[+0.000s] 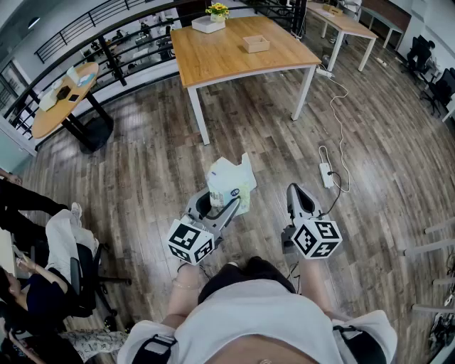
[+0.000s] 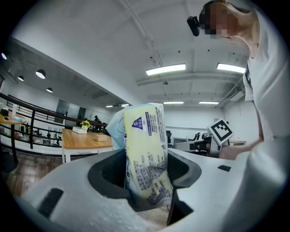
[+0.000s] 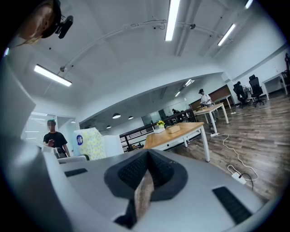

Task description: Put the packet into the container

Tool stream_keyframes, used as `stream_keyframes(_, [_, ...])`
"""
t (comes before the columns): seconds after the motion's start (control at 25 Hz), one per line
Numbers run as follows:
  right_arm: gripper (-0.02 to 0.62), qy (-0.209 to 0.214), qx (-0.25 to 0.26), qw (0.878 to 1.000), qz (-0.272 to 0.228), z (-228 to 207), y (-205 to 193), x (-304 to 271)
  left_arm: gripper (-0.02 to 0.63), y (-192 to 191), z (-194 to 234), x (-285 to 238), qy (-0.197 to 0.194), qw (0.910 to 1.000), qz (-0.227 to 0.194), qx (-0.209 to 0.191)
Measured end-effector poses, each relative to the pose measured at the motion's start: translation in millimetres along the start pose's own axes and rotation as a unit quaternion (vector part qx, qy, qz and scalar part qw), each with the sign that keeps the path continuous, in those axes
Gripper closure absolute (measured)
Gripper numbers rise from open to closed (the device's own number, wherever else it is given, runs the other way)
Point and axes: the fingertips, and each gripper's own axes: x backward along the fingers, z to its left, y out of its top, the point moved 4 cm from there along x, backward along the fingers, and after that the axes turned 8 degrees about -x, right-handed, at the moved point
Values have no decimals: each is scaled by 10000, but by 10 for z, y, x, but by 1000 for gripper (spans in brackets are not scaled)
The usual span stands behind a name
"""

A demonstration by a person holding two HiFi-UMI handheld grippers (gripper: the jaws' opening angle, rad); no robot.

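Down close to the person's white shirt (image 1: 263,313), both tools sit low in the head view, each with its black-and-white marker cube facing the camera. The left tool (image 1: 226,199) is clamped on a pale yellow and white plastic packet with blue print (image 1: 231,181). In the left gripper view the two grey jaws squeeze the packet's lower half from both sides, and it stands pretty much upright, sticking well above them. So the packet is in the air over the floor, nowhere near the bench yet. The right tool (image 1: 297,192) is just beside it on the right. Its own view shows the dark pads brought together to a thin slit with nothing between them, so it's closed and empty.

Under everything is a grey-brown wood plank floor (image 1: 384,128). A white power strip (image 1: 327,174) lies on it a bit past the right tool, with its white cable (image 1: 340,106) trailing off toward the bench.

Farther out stands a rectangular bench with a light wood top and white legs (image 1: 227,53). A small tan open box (image 1: 256,44) sits on it, and a white planter with yellow flowers (image 1: 213,20) is at the far edge. Off to the left there's a smaller round wood-topped bench (image 1: 50,117), with a black metal railing (image 1: 106,28) running behind it all.
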Motion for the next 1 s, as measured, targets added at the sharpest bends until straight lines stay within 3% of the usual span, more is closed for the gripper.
stream_keyframes(0.48, [584, 121, 23, 9999, 33, -60, 68, -135, 373, -64, -7, -192, -79, 9999, 128, 31])
stream_keyframes(0.64, [583, 206, 96, 9997, -73, -87, 162, -217, 373, -66, 32, -269, 81, 9999, 93, 106])
stream_keyframes(1.0, [583, 505, 462, 9963, -516, 47, 596, -461, 373, 212, 114, -507, 100, 9994, -100, -318])
